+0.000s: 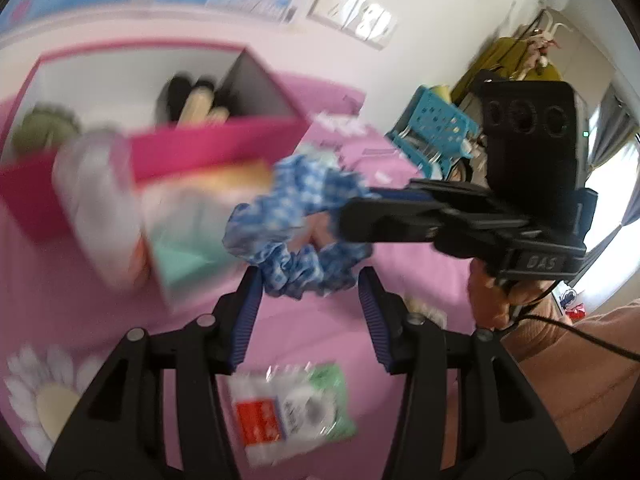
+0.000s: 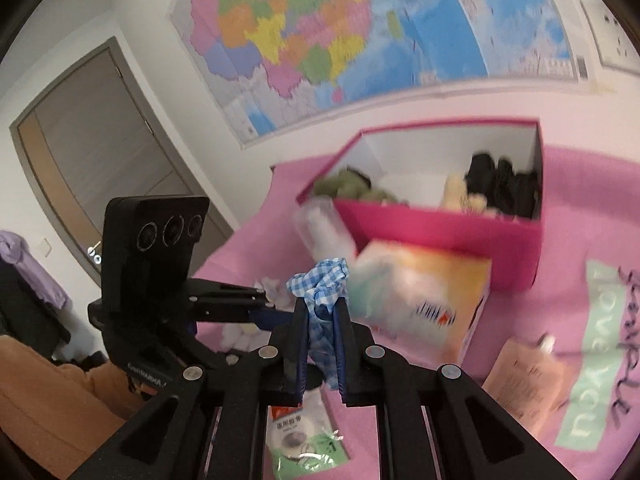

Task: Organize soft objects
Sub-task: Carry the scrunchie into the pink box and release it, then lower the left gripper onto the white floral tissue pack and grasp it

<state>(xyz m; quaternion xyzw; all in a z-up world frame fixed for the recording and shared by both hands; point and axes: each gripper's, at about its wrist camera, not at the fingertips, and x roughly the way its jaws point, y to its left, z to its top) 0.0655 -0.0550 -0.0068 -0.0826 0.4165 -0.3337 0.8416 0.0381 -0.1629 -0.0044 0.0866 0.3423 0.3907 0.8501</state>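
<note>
Blue-checked scrunchie (image 2: 320,292) is pinched in the closed right gripper (image 2: 322,344), lifted off the pink bed (image 1: 420,256). Left gripper (image 1: 310,312) hangs open just beneath it, gripping nothing. Beyond both, farther off, sits the pink box (image 2: 440,236).

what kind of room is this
Probably a bedroom at home: a pink printed bedspread under the pink box, a big wall map, a door, and clothes hanging in a corner.
</note>
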